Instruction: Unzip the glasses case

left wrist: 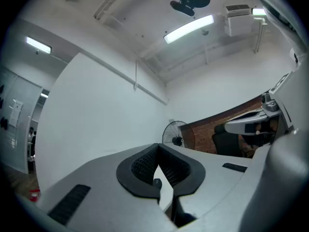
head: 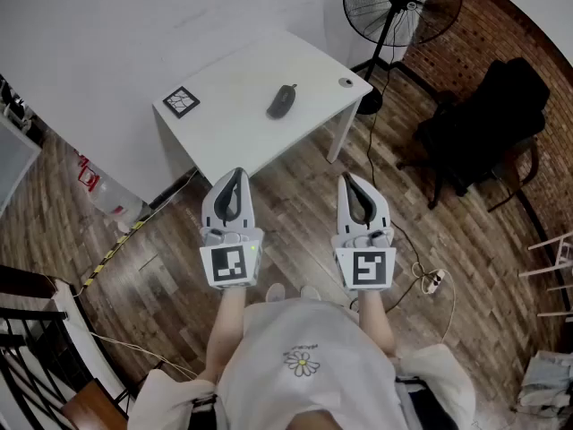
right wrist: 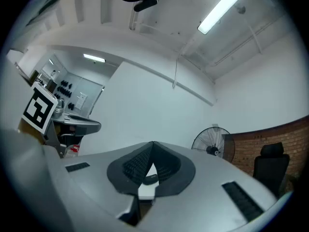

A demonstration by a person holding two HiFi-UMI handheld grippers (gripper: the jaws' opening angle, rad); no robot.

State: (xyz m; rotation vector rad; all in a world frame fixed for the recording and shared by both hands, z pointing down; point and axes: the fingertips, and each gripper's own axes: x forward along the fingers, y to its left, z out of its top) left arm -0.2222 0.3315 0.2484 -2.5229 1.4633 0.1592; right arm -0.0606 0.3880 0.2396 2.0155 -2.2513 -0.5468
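Case [head: 282, 101]: dark, apparently closed, lying alone mid-worktop [head: 235, 115], right of a marker card [head: 180, 101]; untouched.
Left gripper [head: 235, 176]: fingers tip to tip, nothing held; well short of the worktop.
Right gripper [head: 348, 181]: likewise, fingers pressed together, empty.
Step in hand, as judged: approach.
Handling advice: part both pairs of fingers on the way in. One pins the case body to the worktop; the other takes the zip pull, too small to locate from here, and draws it along the seam.

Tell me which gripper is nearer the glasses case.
Left, narrowly. In the head view the left gripper is below-left of the glasses case; the right gripper is below-right, slightly farther.
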